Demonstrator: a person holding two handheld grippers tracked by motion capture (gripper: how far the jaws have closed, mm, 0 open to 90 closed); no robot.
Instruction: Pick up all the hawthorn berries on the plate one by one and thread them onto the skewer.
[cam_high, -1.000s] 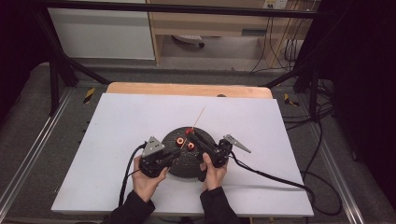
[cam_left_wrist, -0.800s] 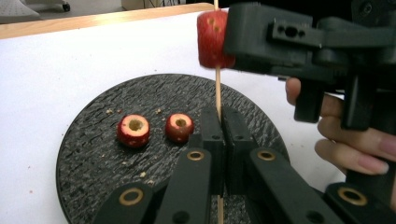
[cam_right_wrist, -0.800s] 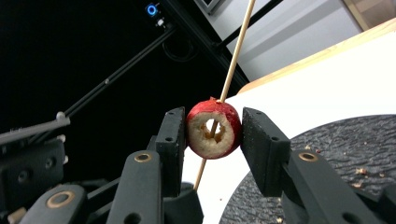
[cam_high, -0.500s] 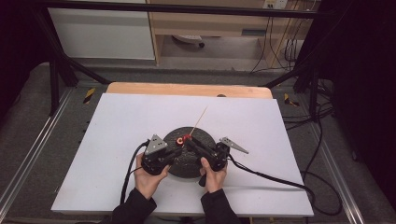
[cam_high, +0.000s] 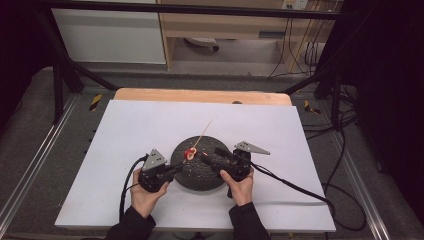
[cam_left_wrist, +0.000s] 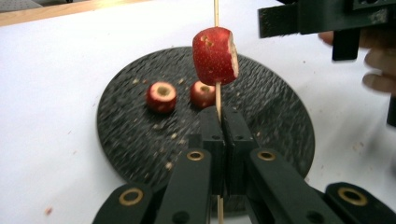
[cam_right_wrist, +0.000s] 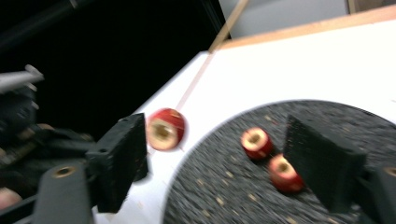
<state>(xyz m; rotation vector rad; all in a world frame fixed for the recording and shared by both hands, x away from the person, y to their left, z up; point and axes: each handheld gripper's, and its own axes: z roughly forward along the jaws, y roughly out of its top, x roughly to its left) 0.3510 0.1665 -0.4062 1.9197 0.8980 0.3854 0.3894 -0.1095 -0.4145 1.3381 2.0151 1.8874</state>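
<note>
1. Left claw (cam_left_wrist: 218, 135): clamped on the wooden skewer (cam_left_wrist: 217, 95), a red fruit piece (cam_left_wrist: 215, 56) threaded above the black plate (cam_left_wrist: 280, 116).
2. Right claw (cam_right_wrist: 215, 158): jaws just opening, holding nothing, over the plate's edge.
3. Two fruit pieces (cam_left_wrist: 161, 96) lie on the plate.

black jaws, brass screws, dark sleeves (cam_high: 131, 226)

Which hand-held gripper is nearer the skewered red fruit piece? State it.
Left. The left hand-held gripper is shut on the skewer just below the fruit piece. The right hand-held gripper has just been opening; its jaws stand apart beside the piece, not pressing it.
</note>
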